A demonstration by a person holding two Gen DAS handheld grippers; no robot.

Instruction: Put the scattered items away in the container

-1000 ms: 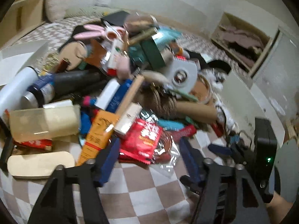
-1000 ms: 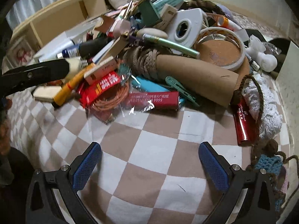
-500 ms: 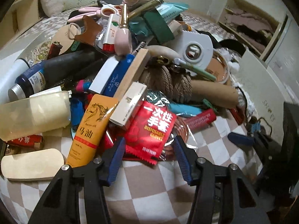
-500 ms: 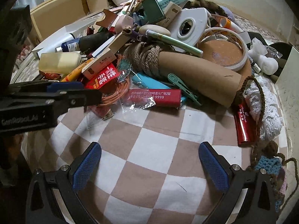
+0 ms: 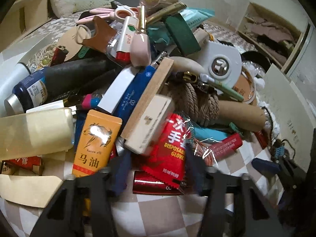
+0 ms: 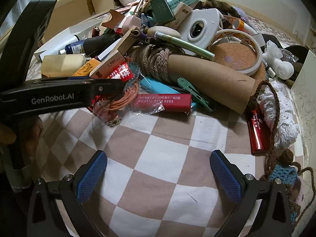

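A heap of small items lies on a checkered cloth [image 6: 158,158]. My left gripper [image 5: 158,169] is open, its blue fingers on either side of a red disposable-gloves packet [image 5: 171,148] at the heap's near edge. The packet lies partly over a clear bag of orange cord [image 6: 124,100]. In the right wrist view the left gripper [image 6: 110,86] reaches in from the left at the packet [image 6: 120,74]. My right gripper [image 6: 158,175] is open and empty, over bare cloth in front of the heap.
The heap holds an orange tube [image 5: 94,142], a beige box [image 5: 150,124], a cardboard tube [image 6: 209,77], coiled rope [image 6: 154,61], a tape dispenser [image 6: 199,29], a red lighter box [image 6: 164,102] and a red case [image 6: 256,130]. White crochet [image 6: 280,108] lies right. A white box wall [image 5: 284,102] stands right.
My left gripper has moved forward into the heap's edge, and its fingers now straddle the red gloves packet. The right gripper has stayed still.
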